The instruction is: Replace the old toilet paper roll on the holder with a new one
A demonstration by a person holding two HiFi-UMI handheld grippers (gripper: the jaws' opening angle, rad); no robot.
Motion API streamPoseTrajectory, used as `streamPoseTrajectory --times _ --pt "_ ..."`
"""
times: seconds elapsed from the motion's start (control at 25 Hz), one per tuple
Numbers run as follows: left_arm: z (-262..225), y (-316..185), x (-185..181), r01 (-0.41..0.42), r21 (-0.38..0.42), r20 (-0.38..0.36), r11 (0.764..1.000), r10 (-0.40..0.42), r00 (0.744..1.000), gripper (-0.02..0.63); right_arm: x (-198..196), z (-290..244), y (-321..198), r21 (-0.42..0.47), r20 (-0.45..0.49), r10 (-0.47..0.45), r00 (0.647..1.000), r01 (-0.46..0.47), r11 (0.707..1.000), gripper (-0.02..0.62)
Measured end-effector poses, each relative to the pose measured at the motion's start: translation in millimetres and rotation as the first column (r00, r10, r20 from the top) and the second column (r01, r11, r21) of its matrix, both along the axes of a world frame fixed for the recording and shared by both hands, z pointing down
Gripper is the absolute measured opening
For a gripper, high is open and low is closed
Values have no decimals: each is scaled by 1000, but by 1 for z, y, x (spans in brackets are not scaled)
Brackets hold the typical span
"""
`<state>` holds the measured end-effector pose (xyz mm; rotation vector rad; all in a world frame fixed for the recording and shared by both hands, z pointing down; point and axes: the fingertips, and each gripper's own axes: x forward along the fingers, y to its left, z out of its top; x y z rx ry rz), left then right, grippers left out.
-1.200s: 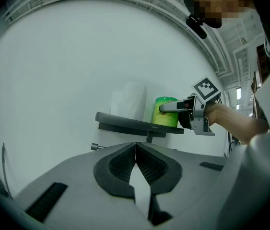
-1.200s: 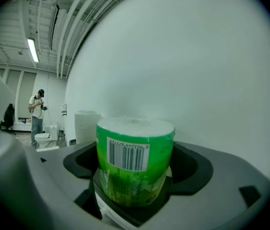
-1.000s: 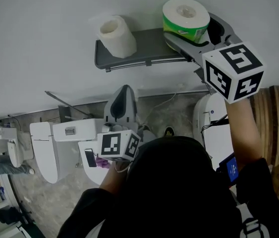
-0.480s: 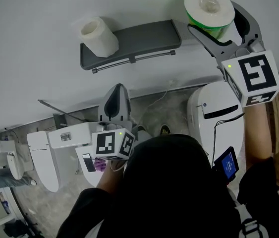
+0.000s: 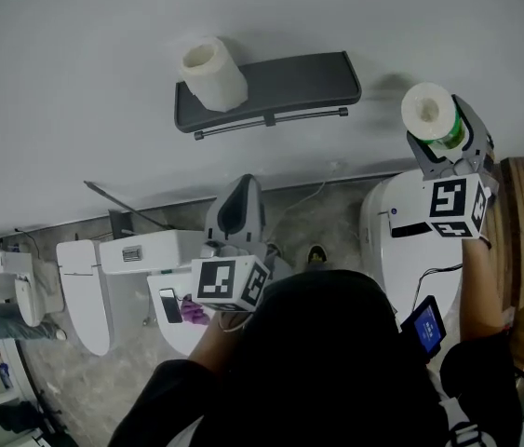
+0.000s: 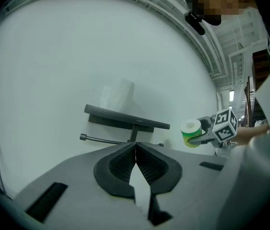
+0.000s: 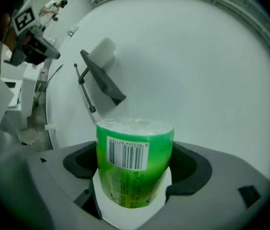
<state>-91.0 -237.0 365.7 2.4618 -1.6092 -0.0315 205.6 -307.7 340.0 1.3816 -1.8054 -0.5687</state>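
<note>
My right gripper (image 5: pixel 438 133) is shut on a new toilet paper roll (image 5: pixel 432 112) in green wrapping (image 7: pixel 134 162), held in the air right of the dark grey wall holder (image 5: pixel 271 87). A plain white roll (image 5: pixel 213 73) stands on the holder's shelf at its left end. The holder's thin bar (image 5: pixel 271 121) under the shelf is bare. My left gripper (image 5: pixel 234 214) hangs lower, below the holder, its jaws closed together (image 6: pixel 135 150) with nothing between them. From the left gripper view the holder (image 6: pixel 125 119) and the wrapped roll (image 6: pixel 191 132) both show ahead.
The white wall (image 5: pixel 75 82) fills the upper half. Below stand a white toilet (image 5: pixel 103 273) at left and a white appliance (image 5: pixel 406 250) at right. A wooden barrel-like thing (image 5: pixel 522 240) is at the far right edge.
My right gripper has carried the green-wrapped roll off the holder's shelf, to the right and then down away from it. The left gripper has stayed put.
</note>
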Motion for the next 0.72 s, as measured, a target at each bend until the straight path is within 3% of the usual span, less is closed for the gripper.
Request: streamPoseTrajectory --times 0.28,0.72 --pt "0 5 -5 4 -16 21 1000 -4 1000 23 -9 43 0 -30 -154 -11 988 7 1000 419" --pt "0 9 -15 29 -43 27 999 -28 999 23 -29 76 -14 -46 -280 -46 959 34 998 419"
